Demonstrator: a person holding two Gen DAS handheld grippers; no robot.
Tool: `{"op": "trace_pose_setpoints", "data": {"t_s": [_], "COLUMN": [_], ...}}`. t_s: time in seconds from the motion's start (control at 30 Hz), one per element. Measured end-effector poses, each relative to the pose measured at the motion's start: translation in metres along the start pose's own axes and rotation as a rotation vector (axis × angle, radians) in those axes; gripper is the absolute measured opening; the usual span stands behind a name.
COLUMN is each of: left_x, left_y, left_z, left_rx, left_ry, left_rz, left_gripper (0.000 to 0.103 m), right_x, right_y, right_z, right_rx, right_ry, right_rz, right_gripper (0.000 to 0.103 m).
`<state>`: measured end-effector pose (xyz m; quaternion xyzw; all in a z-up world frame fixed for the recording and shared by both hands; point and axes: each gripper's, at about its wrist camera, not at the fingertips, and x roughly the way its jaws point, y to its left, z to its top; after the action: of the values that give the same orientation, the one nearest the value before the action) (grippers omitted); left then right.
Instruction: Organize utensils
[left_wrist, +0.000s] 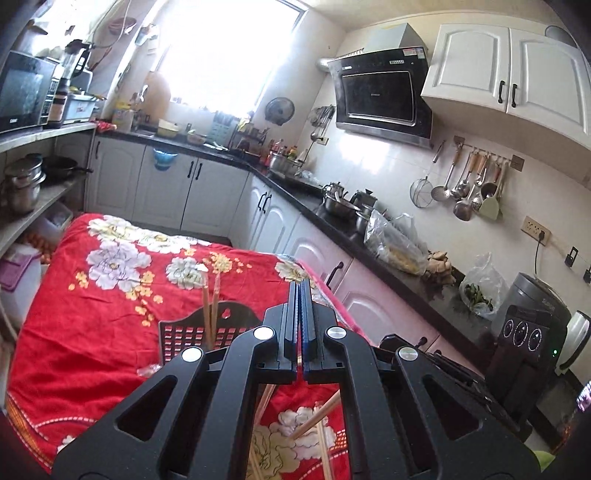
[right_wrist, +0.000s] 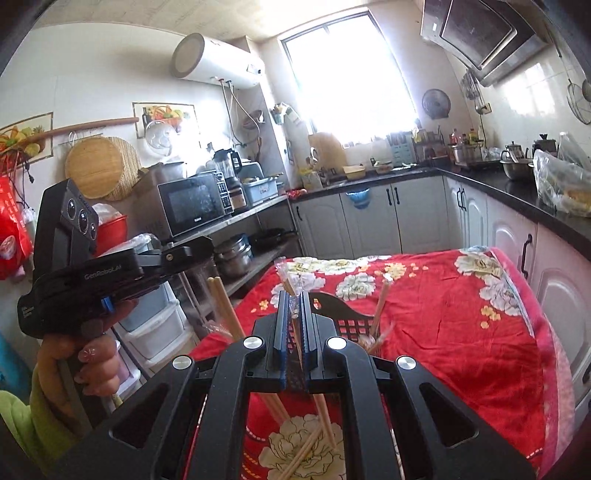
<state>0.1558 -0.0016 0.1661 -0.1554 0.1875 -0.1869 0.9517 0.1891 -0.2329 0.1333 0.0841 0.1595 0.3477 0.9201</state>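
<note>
Chopsticks (left_wrist: 209, 306) stand upright in a black slotted holder (left_wrist: 192, 332) at the lower centre of the left wrist view, on a bench covered by a red floral cloth (left_wrist: 92, 295). More loose chopsticks (left_wrist: 314, 413) lie on the cloth at the bottom of the frame, seen through the tool's frame. The left tongs (left_wrist: 300, 291) are fully closed; nothing shows between them. In the right wrist view, the right tongs (right_wrist: 294, 306) are nearly closed on a clear plastic chopstick wrapper (right_wrist: 294, 314). At the left edge, a hand (right_wrist: 96, 363) holds the other tool, with two chopsticks (right_wrist: 225, 306) rising beside it.
</note>
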Motion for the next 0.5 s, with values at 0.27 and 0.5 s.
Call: {"op": "trace_pose_setpoints", "data": {"t_s": [0.27, 0.5], "left_x": [0.004, 0.001], "left_y": [-0.005, -0.005], "left_z": [0.015, 0.034], "left_rx": [0.027, 0.036], "left_ry": [-0.019, -0.064], "left_rz": [0.004, 0.015], "left_gripper": [0.000, 0.000], "right_x": [0.004, 0.013], "right_y": [0.010, 0.018], "right_z": [0.015, 0.033], "right_rx": [-0.013, -0.027], "right_ry": [-0.026, -0.063], "right_rz": [0.018, 0.040], "right_gripper": [0.006, 0.006]}}
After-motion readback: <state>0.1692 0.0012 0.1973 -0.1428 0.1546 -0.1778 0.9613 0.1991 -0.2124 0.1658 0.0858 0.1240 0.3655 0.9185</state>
